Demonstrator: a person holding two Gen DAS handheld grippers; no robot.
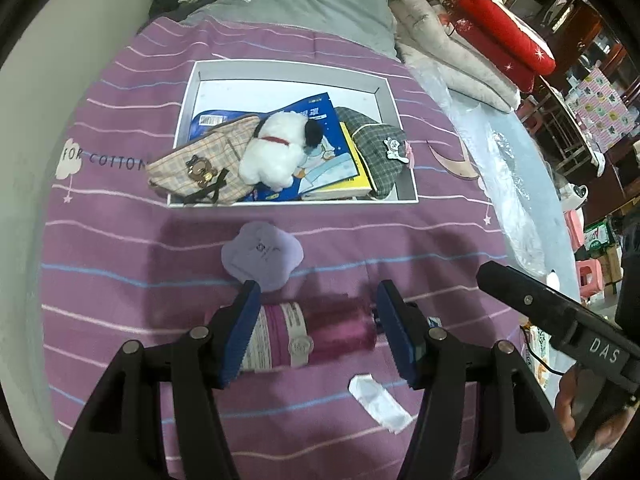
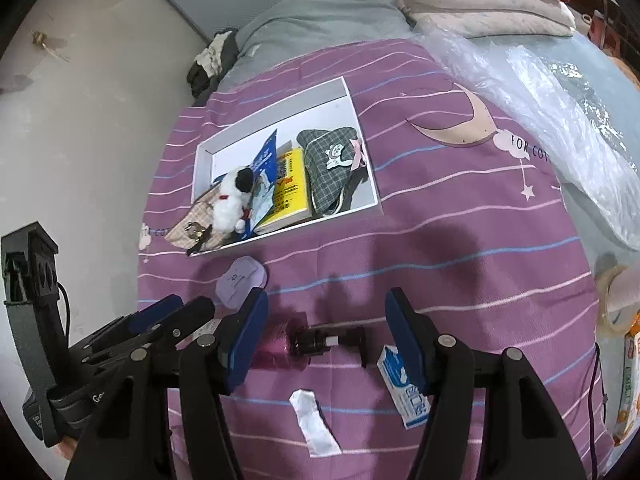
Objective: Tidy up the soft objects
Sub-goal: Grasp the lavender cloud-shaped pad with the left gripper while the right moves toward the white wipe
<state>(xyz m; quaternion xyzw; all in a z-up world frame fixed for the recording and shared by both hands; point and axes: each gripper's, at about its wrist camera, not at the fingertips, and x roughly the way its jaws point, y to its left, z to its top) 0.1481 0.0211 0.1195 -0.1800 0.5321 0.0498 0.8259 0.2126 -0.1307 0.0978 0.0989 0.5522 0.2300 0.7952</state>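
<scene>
A purple striped bedsheet [image 1: 120, 272] covers the bed, and far across it sits a shallow white box [image 1: 394, 92] that already holds the sorted things. From largest to smallest in there: a blue and yellow picture book [image 1: 340, 168], a beige plaid pouch [image 1: 192, 168] at the left overhanging the near wall, a green plaid pouch [image 1: 372, 148] at the right, and a white plush dog [image 1: 272, 148] lying on the book.

Near the box, on the sheet, lies a lilac cloud-shaped pad [image 1: 262, 254], probably light and floppy; pinching it across one lobe looks safest, since a flat thing lies tight on fabric. Nearer still lies a magenta bottle [image 1: 320, 332] on its side, rigid and likely smooth, best taken across its labelled body. A small white wrapper [image 1: 378, 402] lies nearest, and a blue and white packet [image 2: 408, 392] to the right.

The left gripper [image 1: 318, 334] hangs over the bottle with jaws apart, clamping nothing. The right gripper [image 2: 326, 340] stands likewise spread and empty above the bottle's dark cap end.
</scene>
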